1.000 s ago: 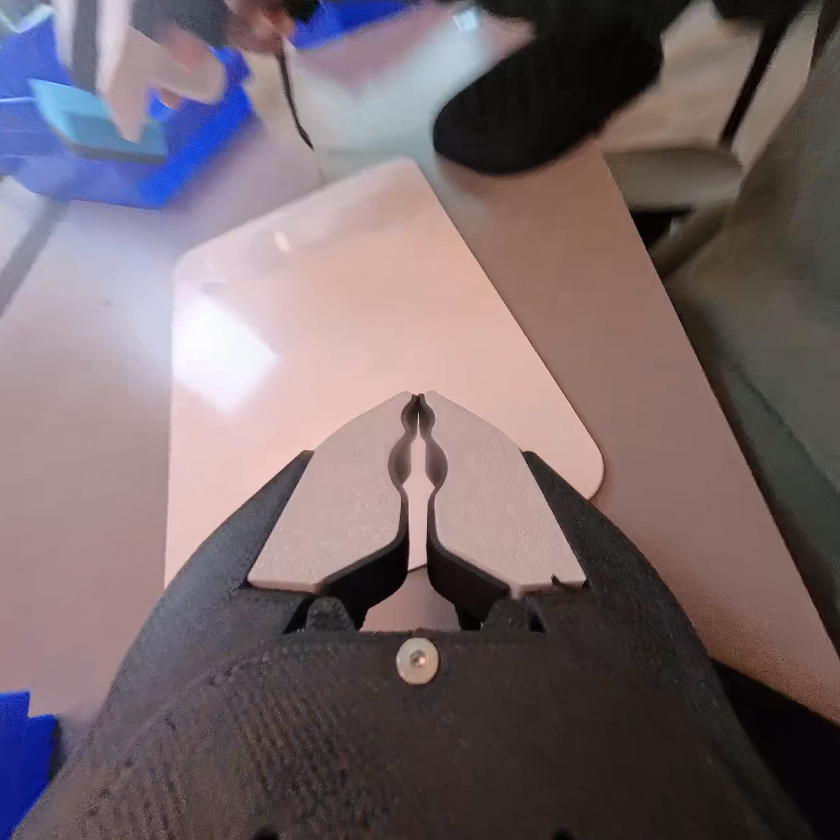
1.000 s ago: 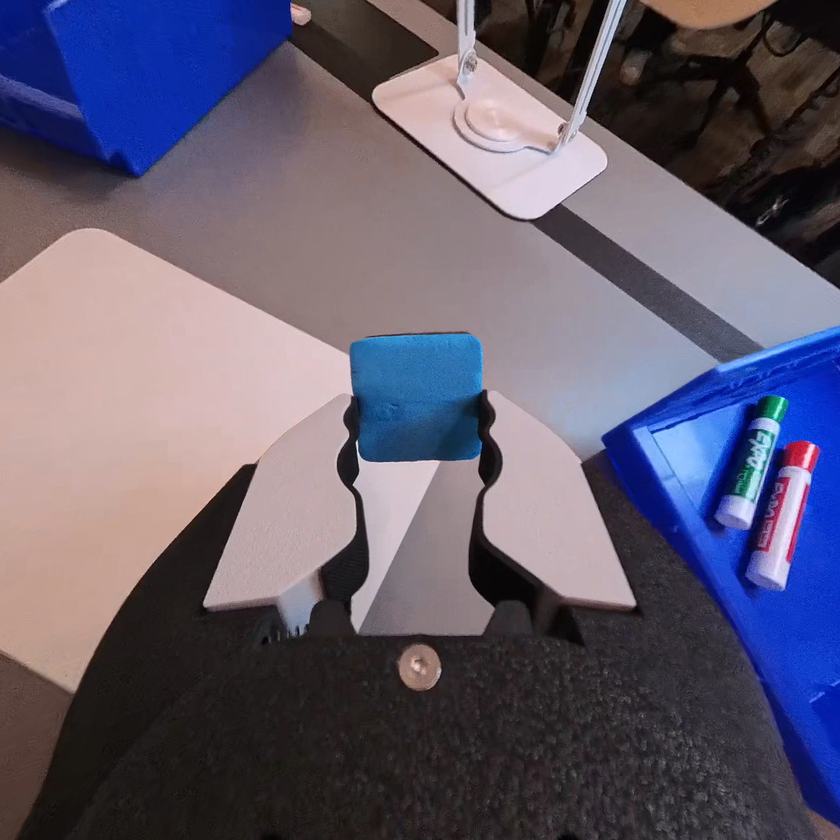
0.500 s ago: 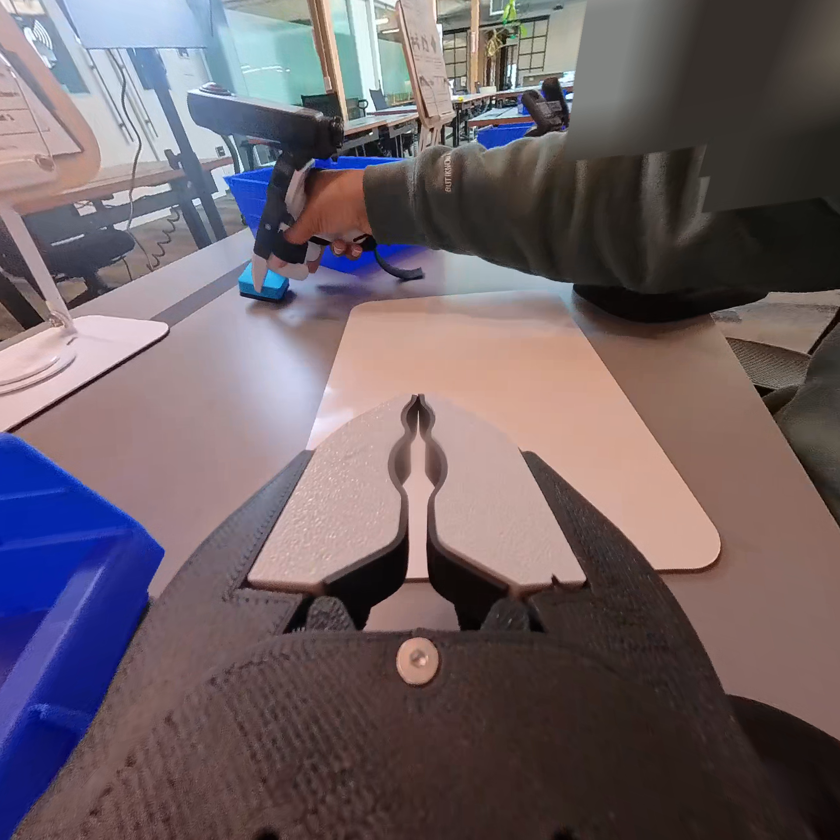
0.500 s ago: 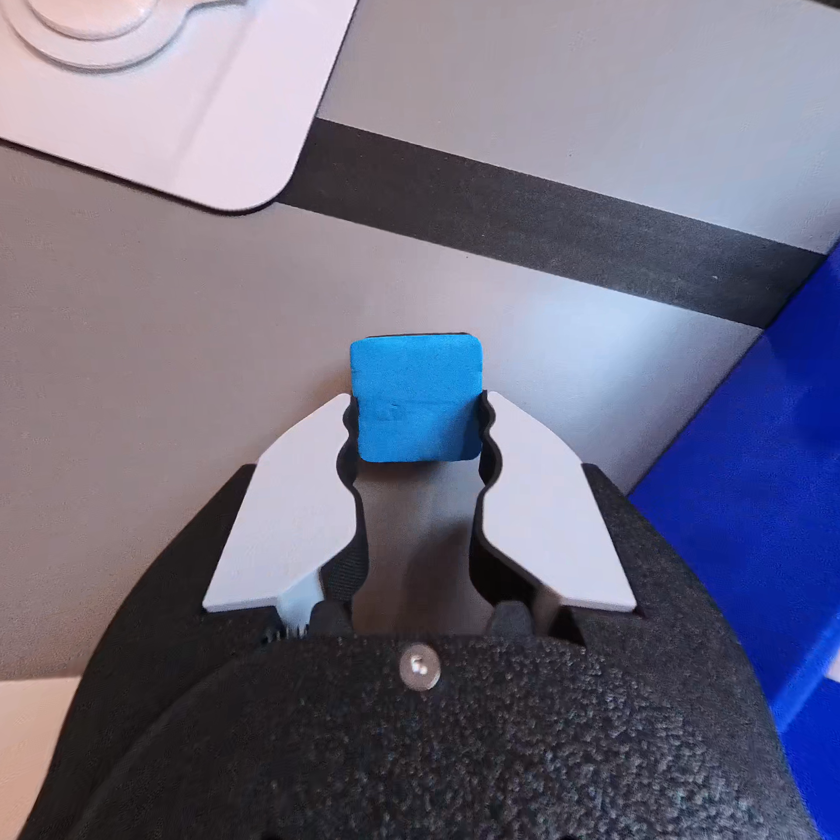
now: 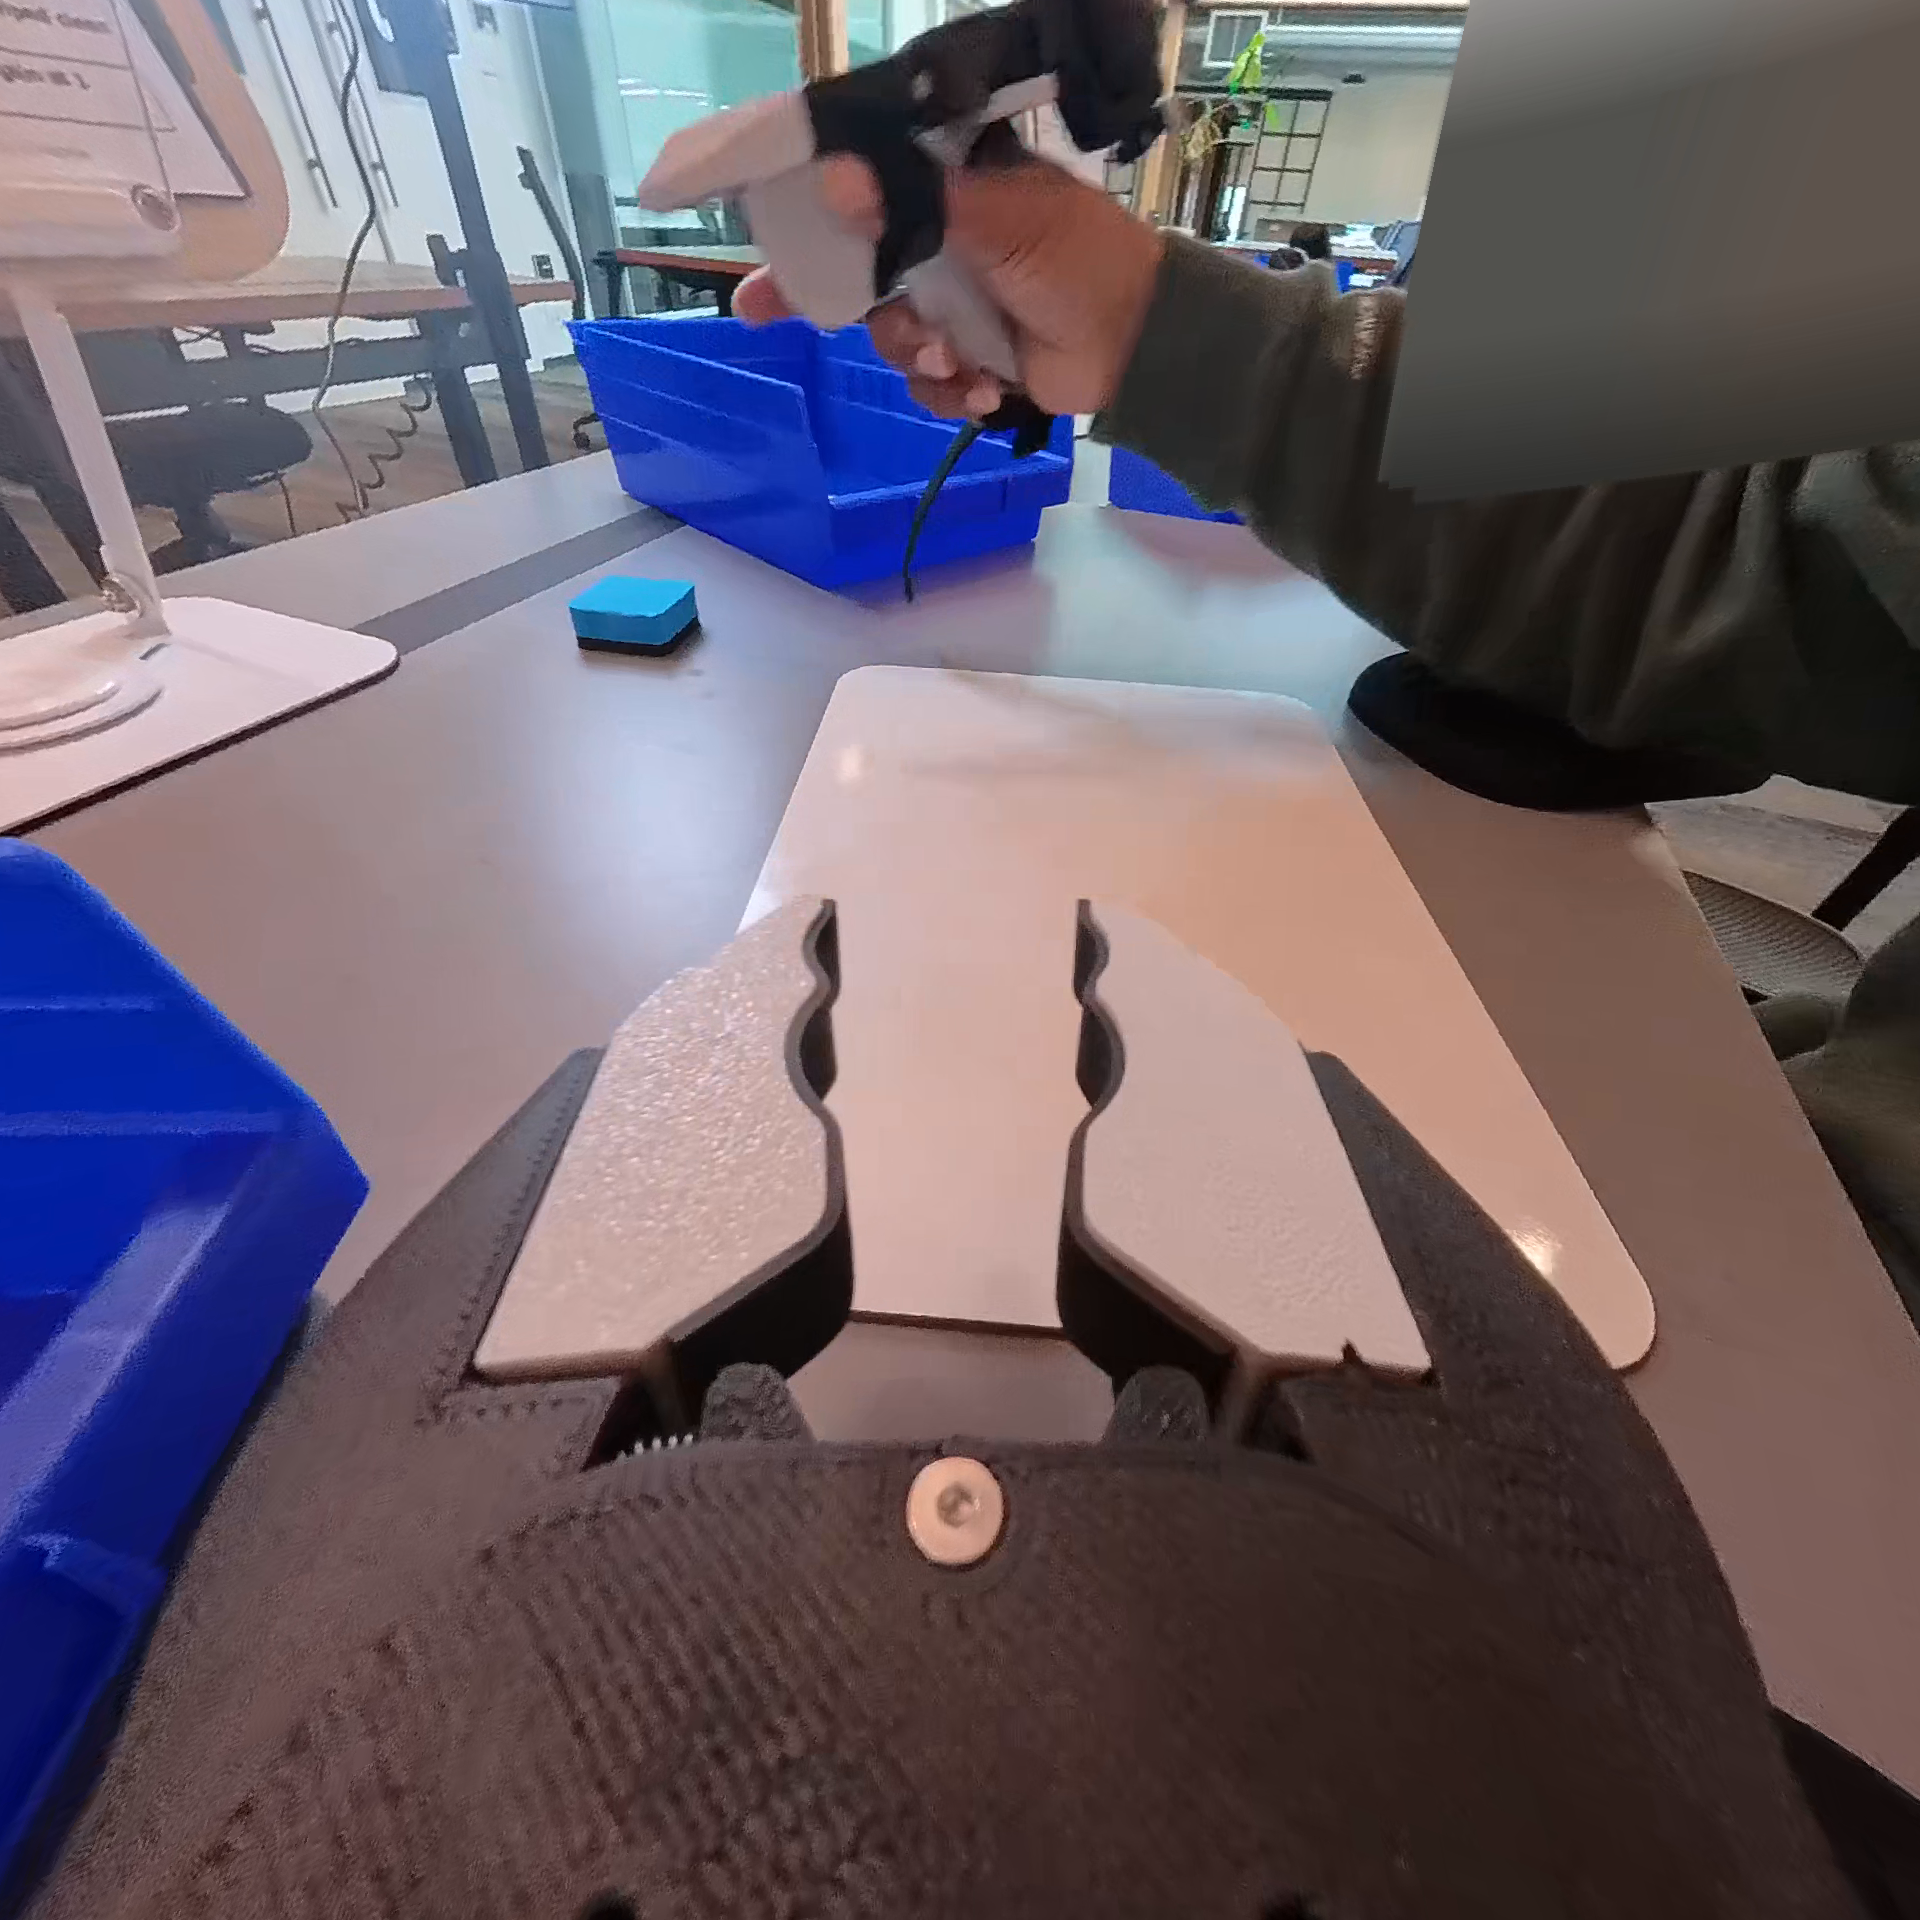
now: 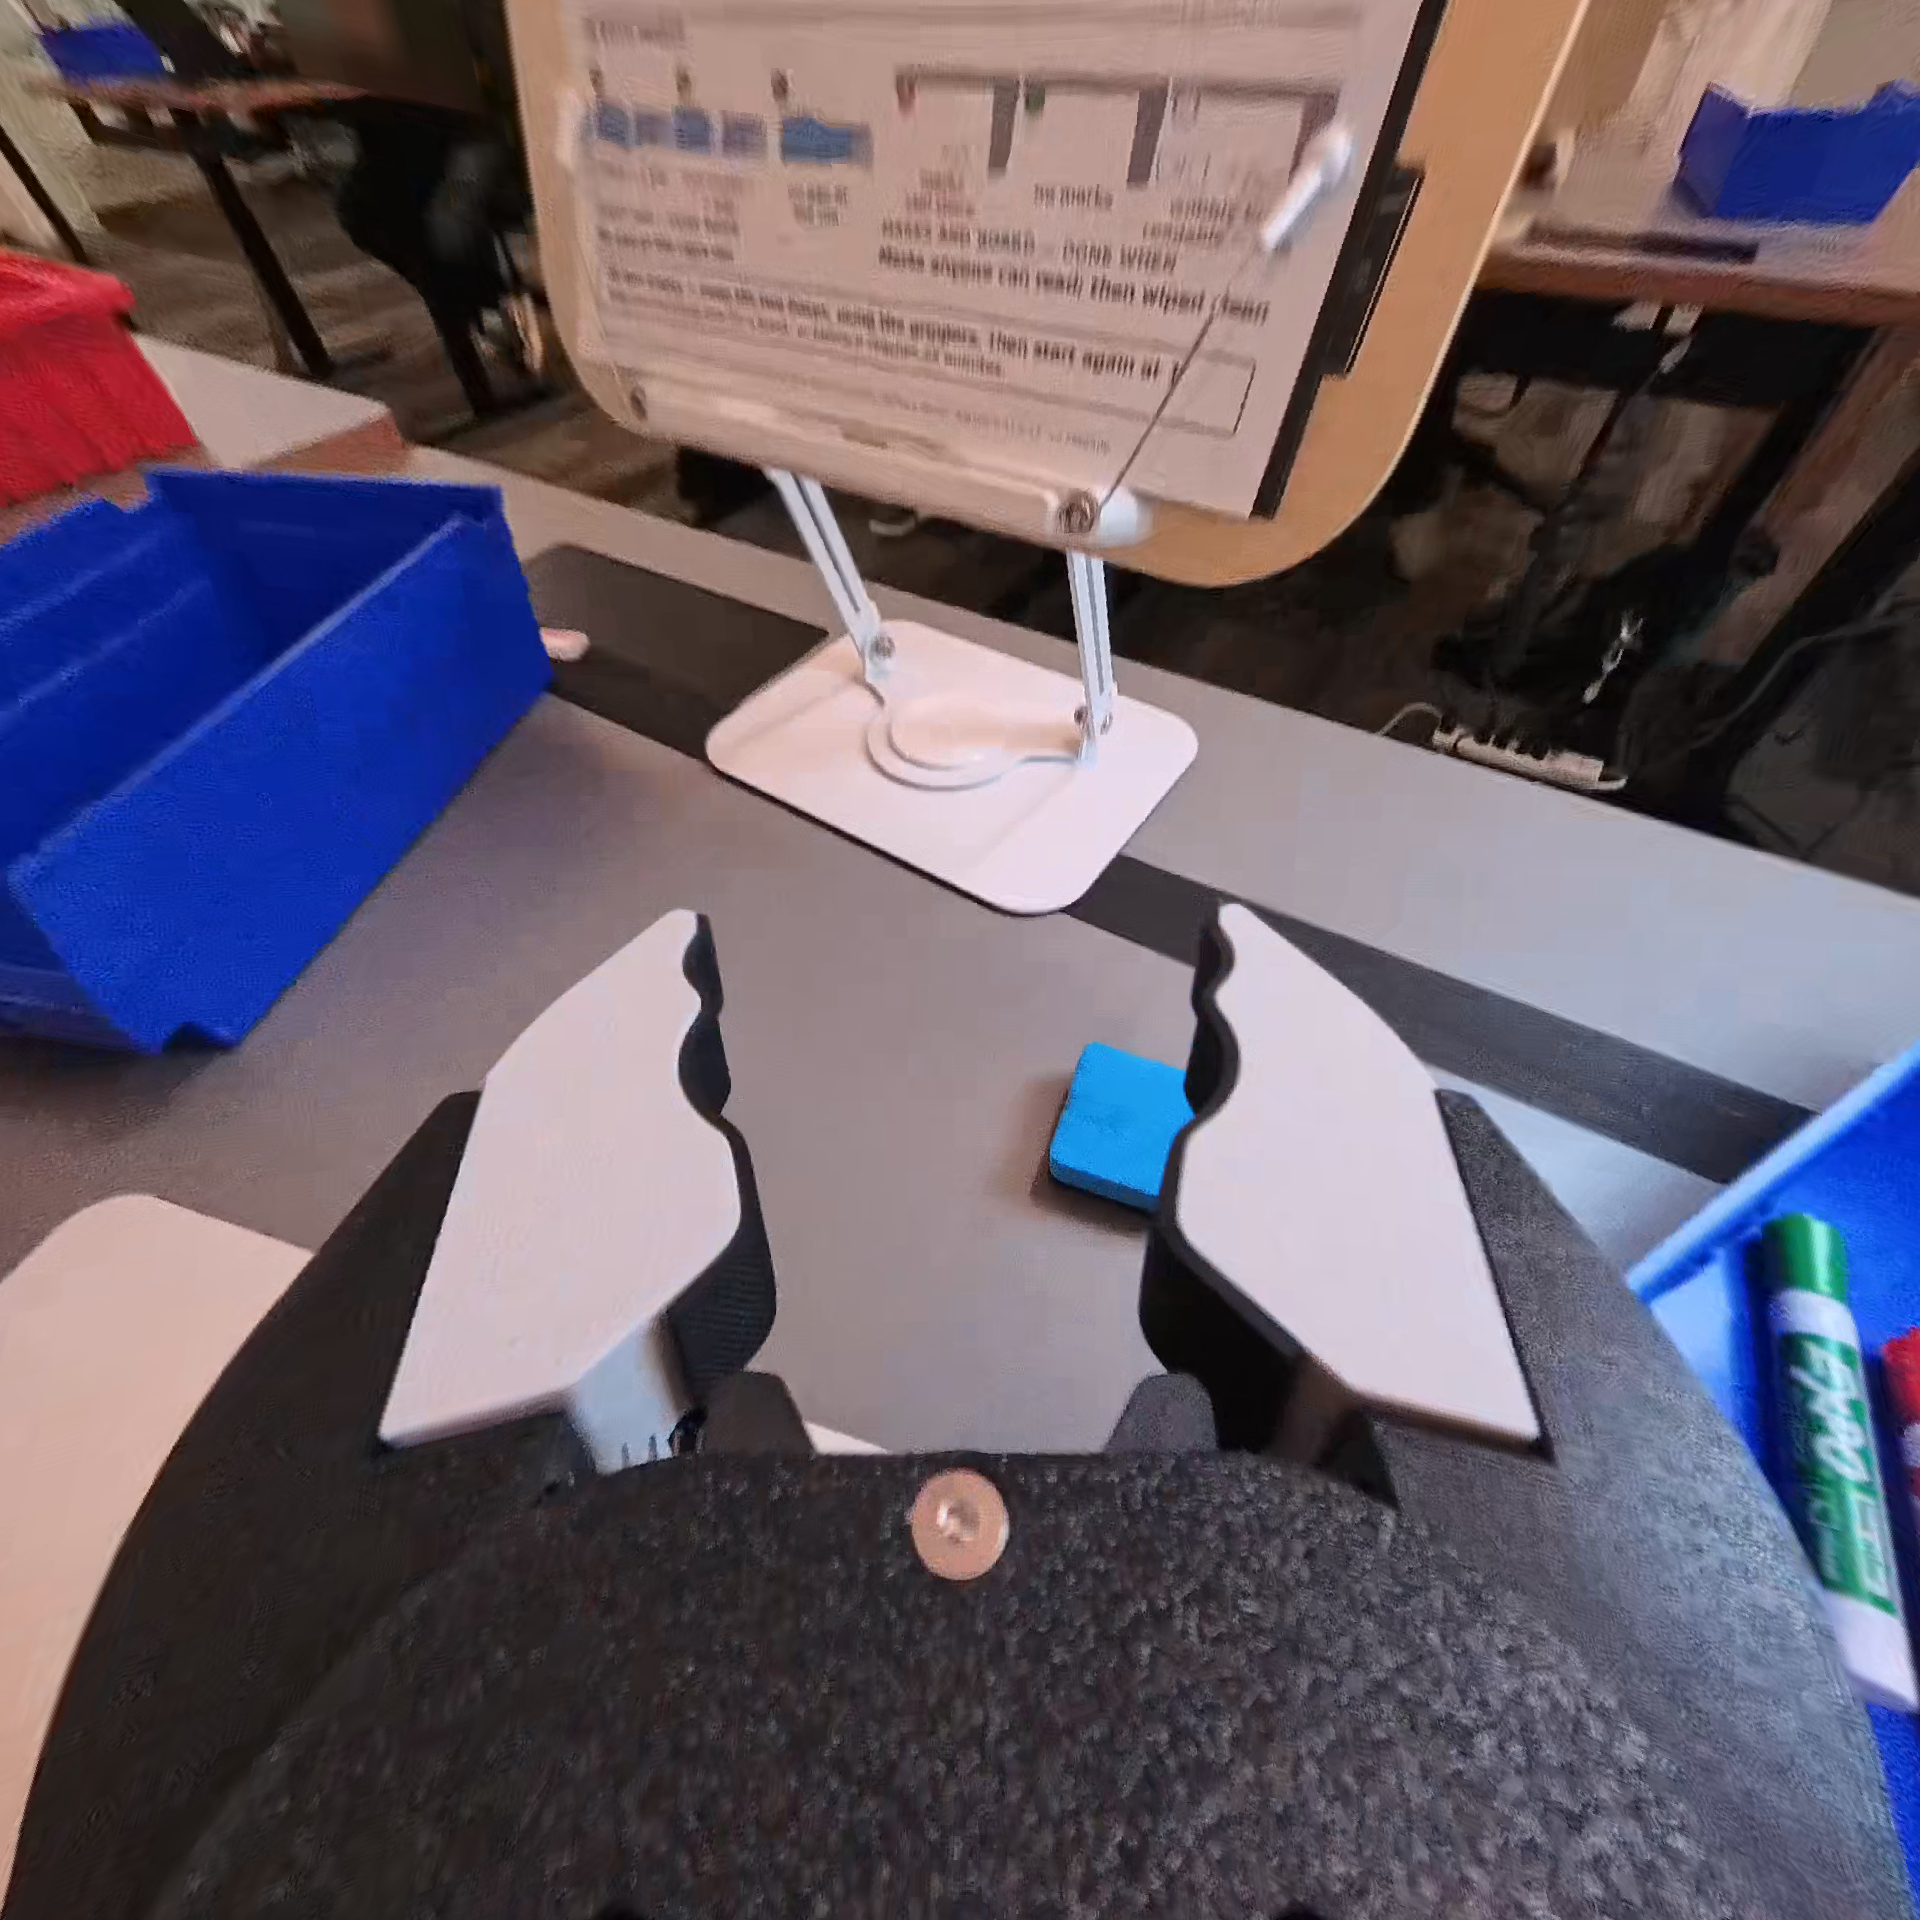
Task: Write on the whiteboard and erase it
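My right hand-held gripper [image 6: 956, 956] stands wide apart and empty above the grey worktop [image 6: 852, 1039]. The blue eraser [image 6: 1117, 1138] lies flat on the worktop at centre right of the right wrist view, partly hidden behind the right fingertip, touching neither finger. In the left wrist view the same eraser [image 5: 632, 615] sits at upper left of centre, beyond the whiteboard [image 5: 1049, 831] and just in front of a blue bin [image 5: 810, 457]; the right hand-held gripper [image 5: 727, 187], gripped in a hand [image 5: 1023, 301], is raised well above it.

My left hand-held gripper [image 5: 954, 914] is parted to a moderate gap, holding nothing, low over the near end of the whiteboard, whose surface shows no marks.

At lower right of the right wrist view a second blue bin [image 6: 1818, 1174] holds a green-capped marker [image 6: 1839, 1455] and a red one at the frame edge. A white document stand [image 6: 956, 769] occupies the upper centre.

Compared with half a second ago: the right fingers then clamped the eraser against the worktop; now they have released it and lifted away. The left fingers, then closed together, have opened.
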Tool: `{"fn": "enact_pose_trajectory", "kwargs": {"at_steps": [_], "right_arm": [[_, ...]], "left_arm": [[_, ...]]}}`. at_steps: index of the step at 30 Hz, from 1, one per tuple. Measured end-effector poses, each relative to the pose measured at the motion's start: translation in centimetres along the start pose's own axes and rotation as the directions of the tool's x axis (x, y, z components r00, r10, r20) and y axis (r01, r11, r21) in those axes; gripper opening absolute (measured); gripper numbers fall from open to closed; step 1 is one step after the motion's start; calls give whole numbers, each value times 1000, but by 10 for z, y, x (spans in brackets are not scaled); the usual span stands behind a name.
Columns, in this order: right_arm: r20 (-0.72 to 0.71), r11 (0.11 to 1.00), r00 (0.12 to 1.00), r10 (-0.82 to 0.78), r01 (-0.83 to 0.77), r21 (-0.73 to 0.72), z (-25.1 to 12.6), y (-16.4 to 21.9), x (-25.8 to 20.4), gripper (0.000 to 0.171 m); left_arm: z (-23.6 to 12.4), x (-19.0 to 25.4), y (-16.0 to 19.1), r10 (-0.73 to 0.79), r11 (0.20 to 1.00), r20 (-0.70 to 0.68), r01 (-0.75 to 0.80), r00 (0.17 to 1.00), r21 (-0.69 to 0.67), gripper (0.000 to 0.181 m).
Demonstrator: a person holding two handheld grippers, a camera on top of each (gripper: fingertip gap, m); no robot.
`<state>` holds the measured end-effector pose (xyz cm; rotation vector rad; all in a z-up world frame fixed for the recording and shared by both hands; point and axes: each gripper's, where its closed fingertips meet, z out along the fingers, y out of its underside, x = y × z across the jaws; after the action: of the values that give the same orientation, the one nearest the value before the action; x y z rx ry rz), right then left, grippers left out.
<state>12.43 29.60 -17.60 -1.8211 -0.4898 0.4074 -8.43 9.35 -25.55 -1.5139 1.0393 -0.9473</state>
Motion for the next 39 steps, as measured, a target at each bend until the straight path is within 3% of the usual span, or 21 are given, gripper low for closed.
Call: {"fn": "enact_pose_trajectory", "kwargs": {"at_steps": [5,7,12,16,18,21,26,30,35,39], "right_arm": [[-20,969,1000,-11,16,245,-51,-38,4,85],[-65,967,996,-68,82,242,-63,-35,11,85],[-173,955,947,-272,288,72,-87,2,51,85],[-260,895,856,-446,427,-129,-105,41,100,77],[-232,866,843,-486,429,-256,-109,65,121,75],[-123,836,892,-434,348,-425,-112,110,136,79],[-64,715,883,-465,333,-614,-117,163,160,72],[-30,640,839,-543,391,-662,-116,174,168,52],[-11,563,790,-613,427,-707,-111,178,176,46],[72,436,734,-675,477,-763,-110,180,171,33]], "left_arm": [[-1,-21,0,-17,1000,82,16,996,10,52],[-4,-31,-1,-9,1000,125,8,992,11,50],[-20,-58,-8,37,999,239,-40,970,8,48],[-39,-80,-16,74,997,332,-77,940,-3,46],[-50,-91,-18,108,994,382,-102,918,-36,46],[-63,-106,-13,153,987,432,-113,889,-116,47],[-79,-124,11,203,949,456,-60,867,-310,60],[-91,-128,28,247,897,459,-22,854,-441,64],[-104,-140,43,362,804,459,-22,811,-594,66],[-105,-142,50,344,762,426,17,837,-648,65]]}}
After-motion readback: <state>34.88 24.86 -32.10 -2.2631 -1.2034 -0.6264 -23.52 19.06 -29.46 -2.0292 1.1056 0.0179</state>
